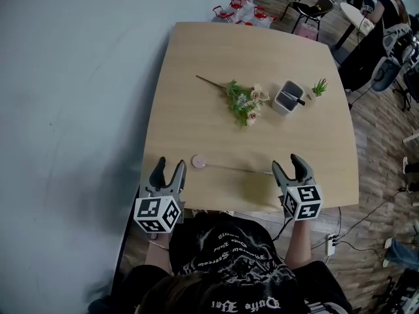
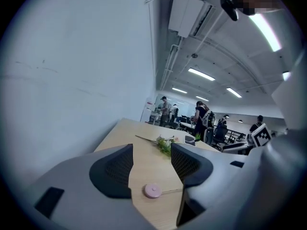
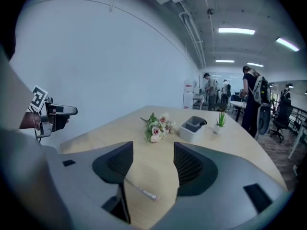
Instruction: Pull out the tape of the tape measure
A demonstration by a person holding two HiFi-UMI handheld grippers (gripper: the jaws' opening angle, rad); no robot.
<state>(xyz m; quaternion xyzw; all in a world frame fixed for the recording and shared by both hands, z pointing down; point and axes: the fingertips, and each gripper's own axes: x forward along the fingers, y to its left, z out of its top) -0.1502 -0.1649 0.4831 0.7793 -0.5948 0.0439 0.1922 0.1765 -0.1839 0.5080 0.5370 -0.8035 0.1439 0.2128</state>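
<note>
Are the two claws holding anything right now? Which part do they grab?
Nothing is held. The left gripper and the right gripper are both open and empty; the pink tape measure and its pulled-out tape lie loose on the table.

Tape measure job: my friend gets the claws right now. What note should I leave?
Left claw: open, empty, over the near edge of the table.
Right claw: open, empty, by the free end of the tape.
Pink case lies on the table, with the tape stretched from it rightward.
Done: tape pulled out and released.
Left: probably nothing, unless more length is wanted.
</note>
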